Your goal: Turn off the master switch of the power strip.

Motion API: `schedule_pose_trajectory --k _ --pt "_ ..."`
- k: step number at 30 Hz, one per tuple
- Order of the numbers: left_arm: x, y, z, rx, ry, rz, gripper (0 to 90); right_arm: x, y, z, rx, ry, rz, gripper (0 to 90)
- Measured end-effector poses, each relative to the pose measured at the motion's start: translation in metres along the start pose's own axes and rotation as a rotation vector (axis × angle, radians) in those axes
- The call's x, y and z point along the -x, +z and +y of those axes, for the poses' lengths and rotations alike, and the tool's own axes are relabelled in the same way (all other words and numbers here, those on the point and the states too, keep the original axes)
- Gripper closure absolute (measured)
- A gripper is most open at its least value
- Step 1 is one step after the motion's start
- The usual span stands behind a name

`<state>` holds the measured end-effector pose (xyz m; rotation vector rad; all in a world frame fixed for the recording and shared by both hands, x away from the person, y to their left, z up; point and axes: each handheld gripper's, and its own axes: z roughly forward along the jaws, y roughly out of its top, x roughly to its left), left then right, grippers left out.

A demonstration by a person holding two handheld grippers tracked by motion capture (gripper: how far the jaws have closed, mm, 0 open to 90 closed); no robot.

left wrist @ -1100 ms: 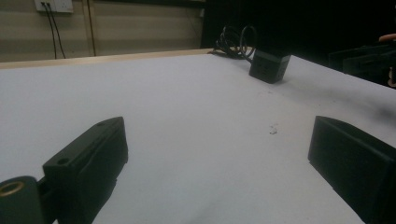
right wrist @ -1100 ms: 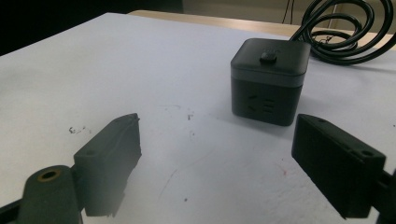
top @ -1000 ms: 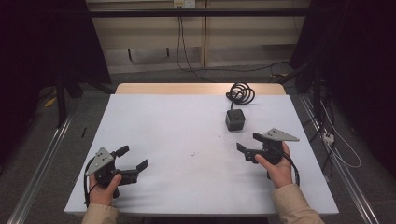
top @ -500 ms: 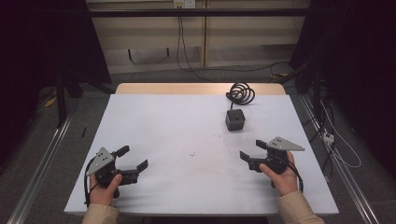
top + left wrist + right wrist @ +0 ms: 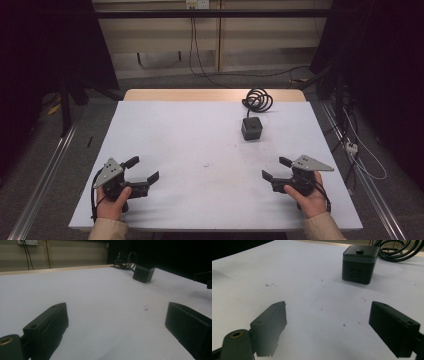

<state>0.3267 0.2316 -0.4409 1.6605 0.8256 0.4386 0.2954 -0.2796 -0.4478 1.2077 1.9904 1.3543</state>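
A small black cube [image 5: 251, 128] with a button on top stands on the white table [image 5: 200, 125], right of centre toward the back. Its black cable [image 5: 258, 100] lies coiled behind it. My left gripper [image 5: 142, 169] rests near the front left, open and empty, held by a hand. My right gripper [image 5: 276, 168] sits near the front right, also open and empty. In the right gripper view the cube [image 5: 359, 263] stands ahead, well beyond my open right gripper [image 5: 327, 325]. In the left gripper view my open left gripper [image 5: 117, 322] points toward the distant cube [image 5: 143, 273].
A wooden strip [image 5: 210, 95] borders the table's far edge. Cables [image 5: 350, 145] trail on the floor to the right, and metal rails [image 5: 45, 175] run along the left side. Small dark specks [image 5: 205, 164] mark the table's middle.
My right gripper has drawn back toward the front edge of the table, still open. The left gripper has stayed where it was.
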Motion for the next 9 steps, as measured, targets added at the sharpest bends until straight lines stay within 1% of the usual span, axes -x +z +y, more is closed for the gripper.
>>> schedule_pose_trajectory --k 3,6,9 --pt "0.0 0.0002 -0.0001 -0.001 0.0 0.0 4.8 -0.0005 -0.0033 -0.0045 -0.006 0.001 -0.002 14.5" --pt "-0.0001 0.0005 -0.0001 -0.002 -0.001 0.002 4.8 -0.0003 -0.0053 -0.0076 -0.015 -0.008 -0.005 13.2" --pt "0.0001 0.0014 0.0 -0.005 -0.001 0.003 4.8 0.0007 -0.0058 -0.0087 -0.021 0.0 -0.005 12.6"
